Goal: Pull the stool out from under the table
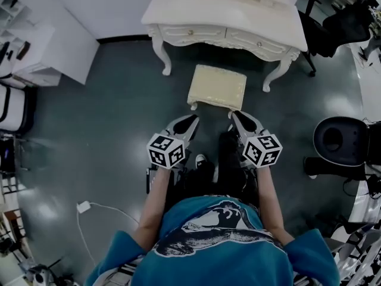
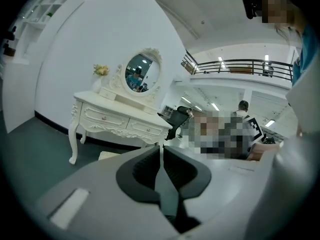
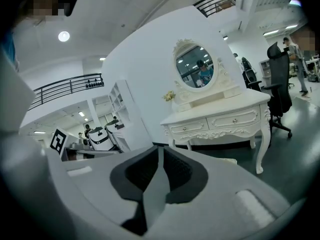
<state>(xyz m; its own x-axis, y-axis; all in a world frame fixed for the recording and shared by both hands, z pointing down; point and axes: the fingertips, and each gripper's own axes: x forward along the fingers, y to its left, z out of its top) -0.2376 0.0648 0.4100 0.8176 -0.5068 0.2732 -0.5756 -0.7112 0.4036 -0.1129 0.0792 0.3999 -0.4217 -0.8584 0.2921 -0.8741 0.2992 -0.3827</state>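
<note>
The cream stool (image 1: 217, 87) stands on the floor (image 1: 119, 112) just near of the white desk (image 1: 178, 11). The left tool (image 1: 191, 119) and right tool (image 1: 234, 115), by its near corners, have jaws pressed together, empty

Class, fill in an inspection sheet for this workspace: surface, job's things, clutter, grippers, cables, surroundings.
Surface: dark grey floor, glossy.
Job's things: cream stool stands in front of the white table, near both grippers.
Clutter: nothing seen.
Grippers: left gripper and right gripper both shut, empty.
Cables: white cable with adapter on the floor, head view's lower left.
Surroundings: white cabinet left, black office chair right.
</note>
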